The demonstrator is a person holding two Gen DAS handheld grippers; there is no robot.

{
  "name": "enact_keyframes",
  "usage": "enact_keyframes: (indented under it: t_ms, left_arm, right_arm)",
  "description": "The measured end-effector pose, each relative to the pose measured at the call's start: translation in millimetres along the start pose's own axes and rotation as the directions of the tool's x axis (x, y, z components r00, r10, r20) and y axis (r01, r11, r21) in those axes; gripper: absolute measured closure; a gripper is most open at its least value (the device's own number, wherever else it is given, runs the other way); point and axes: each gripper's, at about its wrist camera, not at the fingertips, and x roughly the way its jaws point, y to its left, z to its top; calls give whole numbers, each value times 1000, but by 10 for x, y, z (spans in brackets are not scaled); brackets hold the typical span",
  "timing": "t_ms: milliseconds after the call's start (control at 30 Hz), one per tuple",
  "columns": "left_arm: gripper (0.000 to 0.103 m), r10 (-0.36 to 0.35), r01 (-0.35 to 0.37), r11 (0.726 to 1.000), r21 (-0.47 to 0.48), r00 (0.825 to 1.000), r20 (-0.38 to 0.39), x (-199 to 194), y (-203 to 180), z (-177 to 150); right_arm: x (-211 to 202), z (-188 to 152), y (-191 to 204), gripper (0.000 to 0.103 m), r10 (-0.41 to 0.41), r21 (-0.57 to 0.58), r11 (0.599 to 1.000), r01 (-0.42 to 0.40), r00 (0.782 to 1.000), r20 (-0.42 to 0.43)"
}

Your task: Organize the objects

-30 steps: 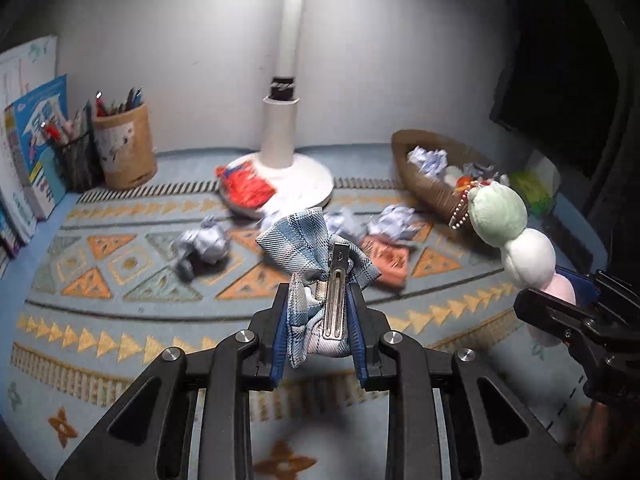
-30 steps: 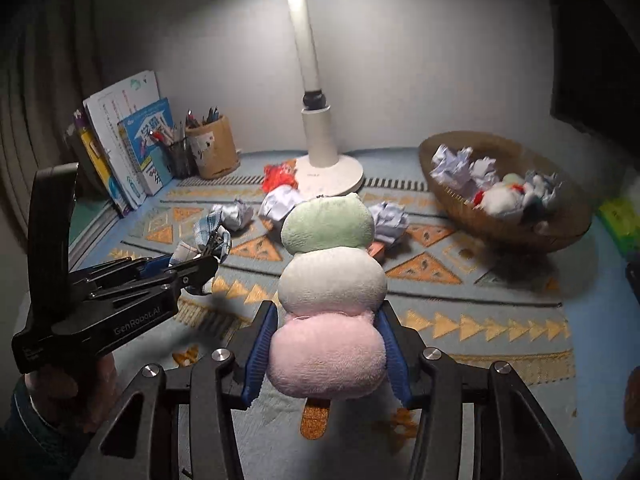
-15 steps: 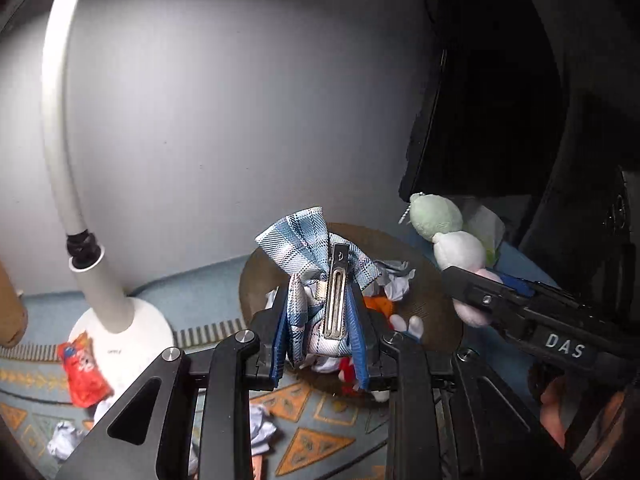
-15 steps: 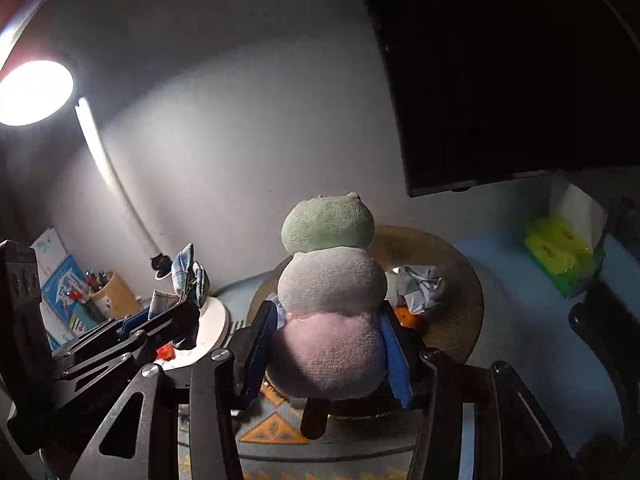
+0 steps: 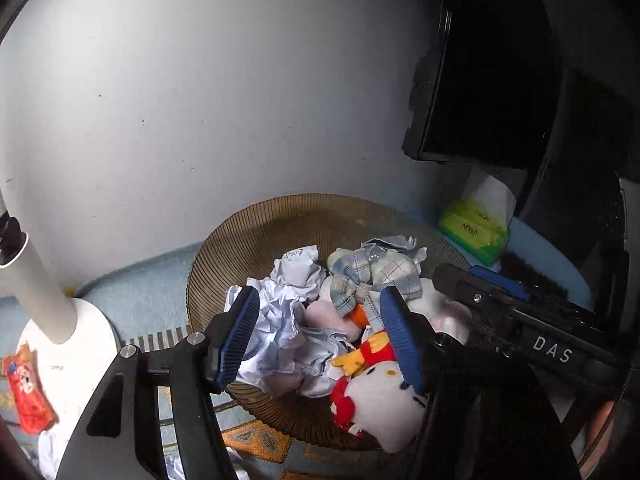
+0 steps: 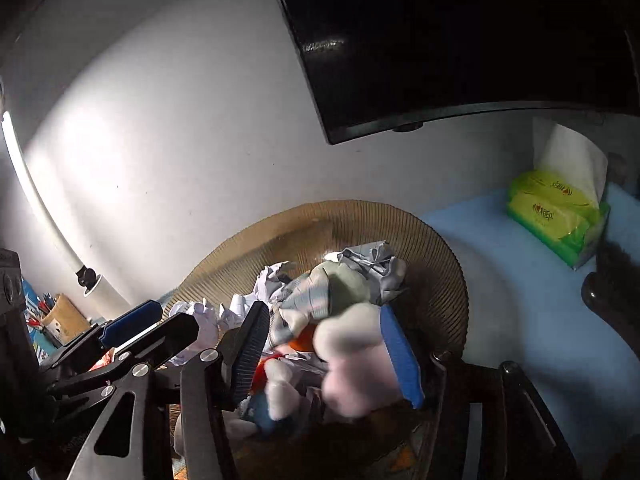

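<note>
Your left tool (image 5: 320, 336): jaws just opened, empty; plaid bow (image 5: 374, 276) lies in the basket (image 5: 256, 236). Your right tool (image 6: 328, 354): jaws just widening, blurred plush (image 6: 352, 344) between them, over the basket. Left view alone: 1 red packet (image 5: 28, 396), 1 lamp base (image 5: 68, 344). Right view alone: 1 pen cup (image 6: 64, 316). Both: 1 tissue pack (image 6: 556, 216).

Both sets of fingers have just opened, dropping plaid bow (image 5: 374, 280) and plush (image 6: 352, 344) into basket (image 5: 256, 236).
</note>
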Motion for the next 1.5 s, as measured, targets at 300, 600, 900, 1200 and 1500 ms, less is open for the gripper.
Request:
enact_keyframes:
  t_ms: [300, 600, 900, 1200, 1500]
  left_arm:
    - [38, 70, -74, 993, 88, 997, 45, -675, -177, -77]
    - [19, 176, -168, 979, -119, 982, 60, -1806, 477, -608]
    - [20, 426, -413, 867, -280, 905, -18, -2317, 1147, -1550]
    - [19, 396, -393, 834, -387, 915, -75, -2247, 1475, -1909]
    - [19, 420, -428, 835, -345, 902, -103, -2168, 1403, -1905]
  right_arm:
    - [-543, -62, 119, 17, -58, -13, 998, 62, 979, 196]
    - [-1075, -674, 665, 6, 85, -73, 994, -75, 986, 146]
    - [-1046, -1233, 1345, 5, 219, -168, 962, -217, 976, -7]
    - [-797, -1627, 1680, 5, 218, -246, 938, -244, 968, -127]
    - [-540, -1697, 1690, 5, 167, -241, 945, -220, 961, -220]
